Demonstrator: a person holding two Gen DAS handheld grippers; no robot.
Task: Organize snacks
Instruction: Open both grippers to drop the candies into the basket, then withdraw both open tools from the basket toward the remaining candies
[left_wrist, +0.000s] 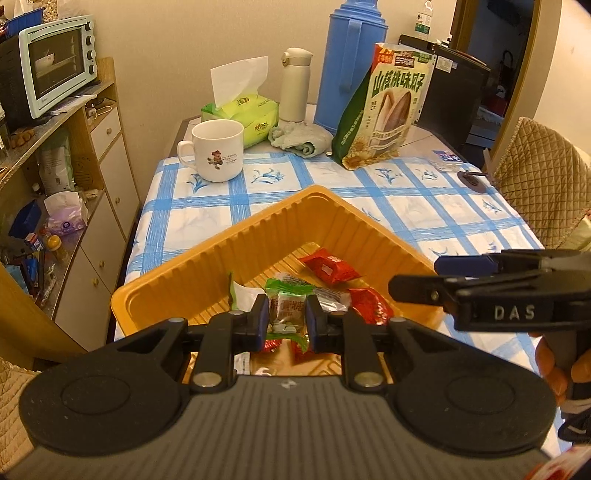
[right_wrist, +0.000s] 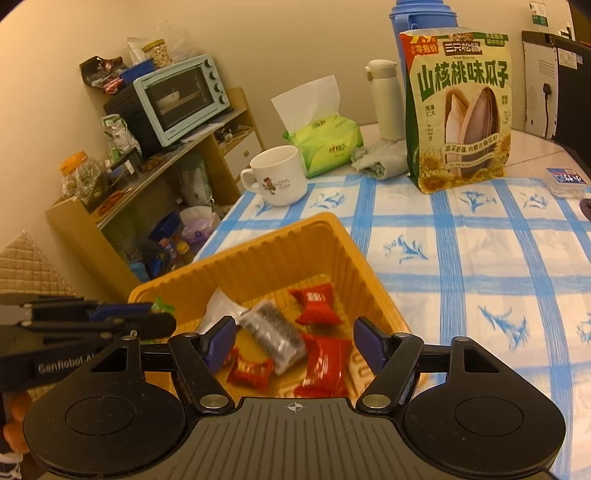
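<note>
Two grippers hung over yellow tray (left_wrist: 207, 258) on blue-checked tablecloth (left_wrist: 406, 206). Left gripper (left_wrist: 287, 321) pinched green-wrapped candy (left_wrist: 286, 308) between blue pads, above tray's near end. Right gripper (right_wrist: 293, 341) stood spread, nothing between pads, red candies (right_wrist: 321, 354) and silver packet (right_wrist: 275, 332) lying in tray beneath. Sunflower seed bag (right_wrist: 458, 110) stood upright at tray's 1 o'clock, well apart; white mug (right_wrist: 277, 175) at 11 o'clock, near tissue pack (right_wrist: 325, 144).
</note>
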